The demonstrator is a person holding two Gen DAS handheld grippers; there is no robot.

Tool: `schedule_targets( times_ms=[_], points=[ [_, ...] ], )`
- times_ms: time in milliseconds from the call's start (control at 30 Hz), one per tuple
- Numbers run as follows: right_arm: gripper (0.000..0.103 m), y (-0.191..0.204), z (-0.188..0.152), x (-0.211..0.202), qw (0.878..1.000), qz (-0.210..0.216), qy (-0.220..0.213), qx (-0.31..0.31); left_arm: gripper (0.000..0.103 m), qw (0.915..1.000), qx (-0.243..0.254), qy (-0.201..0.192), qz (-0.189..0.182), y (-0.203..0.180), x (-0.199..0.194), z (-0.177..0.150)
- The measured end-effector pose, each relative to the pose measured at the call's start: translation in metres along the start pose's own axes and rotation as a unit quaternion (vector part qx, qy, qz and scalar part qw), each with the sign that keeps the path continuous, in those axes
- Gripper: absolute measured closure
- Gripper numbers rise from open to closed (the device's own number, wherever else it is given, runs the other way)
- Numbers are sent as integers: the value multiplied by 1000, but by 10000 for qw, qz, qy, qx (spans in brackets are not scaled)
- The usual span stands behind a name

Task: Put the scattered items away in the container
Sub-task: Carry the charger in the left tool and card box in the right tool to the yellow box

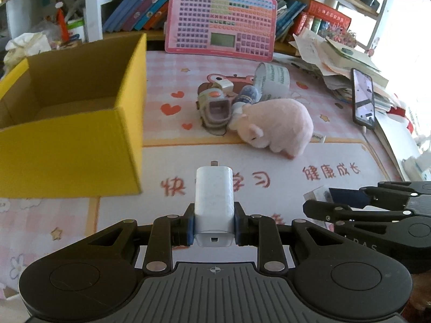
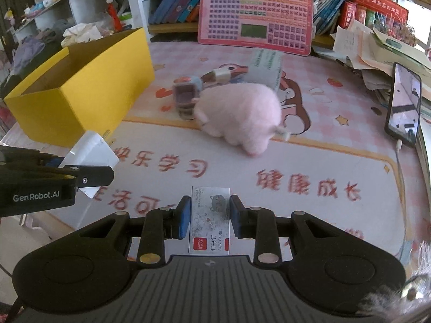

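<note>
Closest in, the left gripper [image 1: 214, 224] is squeezed tight on a white charger [image 1: 214, 196]. Its two blue pads press the charger's flat sides, so it should not slip, and the metal prong end sticks out the front. The right gripper [image 2: 207, 219] is squeezed on a small box of staples [image 2: 210, 220] with a cat drawn on it, held by its long edges. Both things are up off the table [image 1: 336, 158], so each looks ready to be carried.

A little farther out, on the pink mat, the rest of the mess sits in one clump. A pink plush pig [image 1: 274, 126] lies on its side. Touching it are a small toy with an open front [image 1: 214, 107] and a little bottle [image 1: 246, 98]. A white cup [image 1: 273, 82] lies tipped over just behind them.

On the left stands the yellow box [image 1: 70, 123], open at the top and looking empty, so things can be dropped straight in. It is nearer the left gripper, so the charger will likely go in first.

A phone [image 1: 363, 98] leans at the right edge, and a pink keyboard toy [image 1: 221, 21] stands at the back by the books.
</note>
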State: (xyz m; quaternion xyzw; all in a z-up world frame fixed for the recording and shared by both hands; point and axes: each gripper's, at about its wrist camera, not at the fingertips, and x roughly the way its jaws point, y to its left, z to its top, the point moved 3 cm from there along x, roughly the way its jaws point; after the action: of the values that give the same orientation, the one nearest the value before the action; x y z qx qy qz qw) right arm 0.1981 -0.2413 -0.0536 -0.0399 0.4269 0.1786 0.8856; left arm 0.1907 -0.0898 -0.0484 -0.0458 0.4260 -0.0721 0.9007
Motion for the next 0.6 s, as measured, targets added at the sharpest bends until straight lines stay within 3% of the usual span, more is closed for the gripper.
schedule_targets(
  times_ms=[200,600],
  points=[
    [74,50,-10,-17,9998,-122,-120,-77,78,9997,61,-24,-235,35,-31,-19],
    [74,141,-37,-26,9997,-169,-183,-16,78,9992,209,-16,-332,106,-75,-53]
  ],
)
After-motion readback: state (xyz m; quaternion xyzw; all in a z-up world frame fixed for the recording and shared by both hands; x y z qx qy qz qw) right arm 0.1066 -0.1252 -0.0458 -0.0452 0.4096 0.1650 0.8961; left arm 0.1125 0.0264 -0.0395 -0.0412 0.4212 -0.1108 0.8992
